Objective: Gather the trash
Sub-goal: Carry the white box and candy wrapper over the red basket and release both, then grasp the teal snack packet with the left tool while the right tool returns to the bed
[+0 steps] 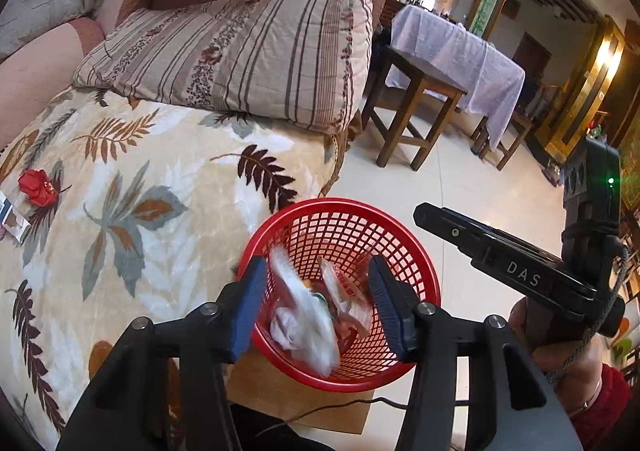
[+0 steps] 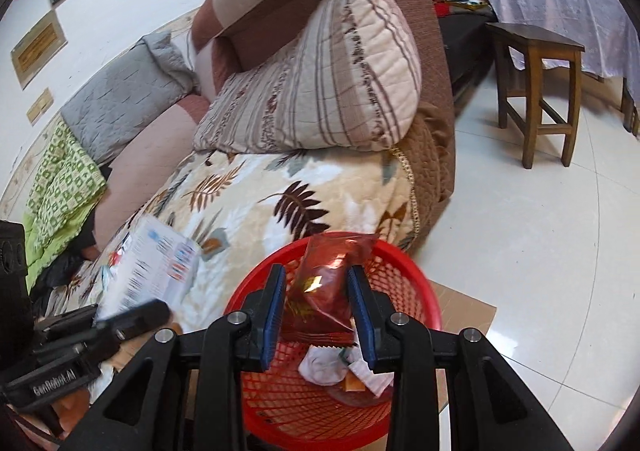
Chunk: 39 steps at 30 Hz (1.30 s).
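A red mesh basket (image 1: 340,205) stands on the floor against the sofa, holding crumpled tissue and wrappers. My left gripper (image 1: 318,267) hangs over it with its jaws wide apart. A white packet (image 1: 308,315), blurred, sits loose between them, touching neither pad. My right gripper (image 2: 316,271) is above the same basket (image 2: 400,247), shut on a red snack packet (image 2: 324,291) that stands upright between the blue pads. A crumpled red wrapper (image 1: 38,187) and a small white and blue box (image 1: 12,217) lie on the leaf-print blanket (image 1: 160,179).
A striped pillow (image 1: 248,51) leans on the brown sofa arm. A wooden stool (image 1: 416,91) and a table under a lilac cloth (image 1: 460,47) stand on the pale tiled floor. Cardboard (image 2: 468,303) lies under the basket, and a thin cable (image 1: 340,405) runs across it.
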Available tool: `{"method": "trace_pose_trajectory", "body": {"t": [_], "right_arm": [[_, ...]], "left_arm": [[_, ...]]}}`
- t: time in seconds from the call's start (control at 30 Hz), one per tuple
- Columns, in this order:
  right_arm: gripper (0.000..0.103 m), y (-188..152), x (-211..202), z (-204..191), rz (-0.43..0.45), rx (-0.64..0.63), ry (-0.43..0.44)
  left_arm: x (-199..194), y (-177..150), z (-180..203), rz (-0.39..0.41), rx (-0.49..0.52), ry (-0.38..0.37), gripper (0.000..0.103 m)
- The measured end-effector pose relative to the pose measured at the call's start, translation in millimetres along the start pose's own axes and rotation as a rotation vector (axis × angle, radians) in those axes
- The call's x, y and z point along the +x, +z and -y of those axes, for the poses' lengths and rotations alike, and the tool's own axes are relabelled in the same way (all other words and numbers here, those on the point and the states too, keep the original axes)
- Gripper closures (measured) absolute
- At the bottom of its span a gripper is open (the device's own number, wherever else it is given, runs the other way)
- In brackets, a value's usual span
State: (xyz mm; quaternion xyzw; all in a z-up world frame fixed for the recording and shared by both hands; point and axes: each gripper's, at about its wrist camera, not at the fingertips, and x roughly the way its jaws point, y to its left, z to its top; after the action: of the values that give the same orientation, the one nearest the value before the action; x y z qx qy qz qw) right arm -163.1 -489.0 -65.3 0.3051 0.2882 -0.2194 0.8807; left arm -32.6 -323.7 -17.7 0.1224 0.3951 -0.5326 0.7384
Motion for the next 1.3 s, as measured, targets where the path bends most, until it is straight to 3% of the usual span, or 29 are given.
{"method": "trace_pose_trajectory", "body": {"t": [0.07, 0.3, 0.67, 1.03, 1.2, 1.3], "right_arm": [[0.058, 2.4, 0.3, 3.8, 0.003, 0.008, -0.017], [0.058, 2.7, -1.7, -1.5, 0.003, -0.017, 0.013], [0.058, -24.5, 21.5, -91.4, -0.083, -0.231, 0.150], [0.057, -43.0, 48.8, -154.0, -0.141, -0.344, 0.215], [0.056, -41.3, 58.3, -174.0, -0.150, -0.391, 0.225], [0.055, -39.1, 64.9, -184.2, -0.153, -0.408, 0.243]], "left_arm": [[-4.0, -1.6, -6.4, 0.002, -0.014, 0.011, 0.052], [-33.1, -17.7, -51.3, 0.015, -0.117, 0.111, 0.050], [-105.2, -53.0, -160.5, 0.066, -0.321, 0.290, 0.048], [-162.4, -93.7, -323.1, 0.096, -0.739, 0.430, 0.047], [-156.0, -89.8, -383.6, 0.103, -0.893, 0.437, 0.046], [-141.5, -77.8, -411.9, 0.105, -0.931, 0.435, 0.043]]}}
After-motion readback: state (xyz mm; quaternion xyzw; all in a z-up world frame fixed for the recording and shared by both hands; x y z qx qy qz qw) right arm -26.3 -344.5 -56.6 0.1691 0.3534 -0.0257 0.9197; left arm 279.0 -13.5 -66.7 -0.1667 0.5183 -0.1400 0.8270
